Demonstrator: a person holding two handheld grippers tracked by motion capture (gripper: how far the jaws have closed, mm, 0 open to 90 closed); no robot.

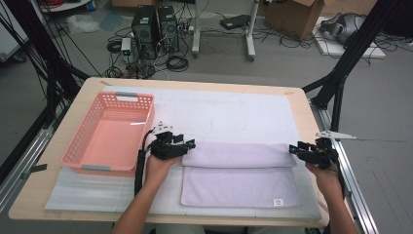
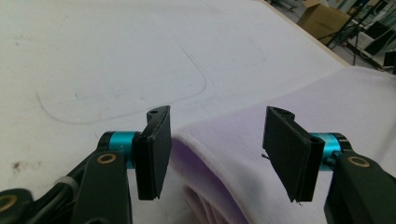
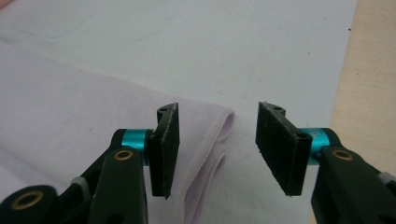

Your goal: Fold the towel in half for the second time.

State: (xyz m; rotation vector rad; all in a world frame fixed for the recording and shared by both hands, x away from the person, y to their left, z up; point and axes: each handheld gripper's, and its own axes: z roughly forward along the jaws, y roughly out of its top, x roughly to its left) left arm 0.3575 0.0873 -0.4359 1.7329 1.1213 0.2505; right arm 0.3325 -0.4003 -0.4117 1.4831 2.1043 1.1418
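resting on desk (image 1: 58,195): one folded lilac towel (image 1: 238,175), one pink basket (image 1: 109,134)
claws: two, left claw (image 1: 191,144) and right claw (image 1: 292,148), both open, pads off the towel

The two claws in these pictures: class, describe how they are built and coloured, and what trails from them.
Each claw, left claw and right claw, has two flat black rectangular pads on turquoise metal collars, carried by black arms with brass-coloured rivets. In the high view a black cable trails from the left one; the person's forearms are bare of sleeves.

Right hand-held gripper (image 3: 217,144) gapes over the folded lilac towel's (image 3: 70,116) corner.
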